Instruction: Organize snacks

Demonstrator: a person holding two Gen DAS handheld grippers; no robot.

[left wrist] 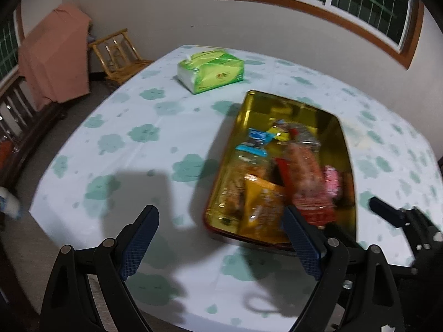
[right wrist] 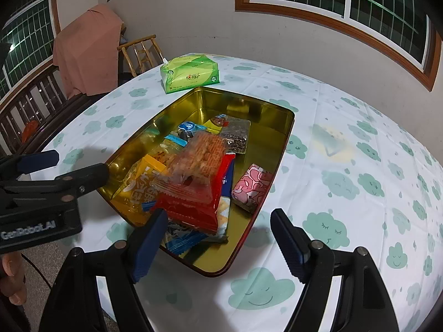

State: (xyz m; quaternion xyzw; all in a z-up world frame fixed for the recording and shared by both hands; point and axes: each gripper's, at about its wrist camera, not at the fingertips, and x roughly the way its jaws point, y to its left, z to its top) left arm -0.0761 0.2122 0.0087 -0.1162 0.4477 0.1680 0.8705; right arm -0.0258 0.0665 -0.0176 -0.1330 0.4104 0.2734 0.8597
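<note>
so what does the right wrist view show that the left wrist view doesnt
Only the right wrist view: the pink patterned snack sharply, the faded yellow print on the tablecloth, and part of a hand at the left edge.
Only the left wrist view: the bare tablecloth left of the tin.
Both: the gold tin of snacks, the green tissue pack, the wooden chair, and both hand-held grippers open, empty.

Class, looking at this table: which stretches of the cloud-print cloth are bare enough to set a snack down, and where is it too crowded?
Free: the cloth right of the gold rectangular tin, and the wide stretch left of it, in front of the green tissue pack. Crowded: the tin's near half, piled with wrapped snacks; only its far end is bare.
</note>
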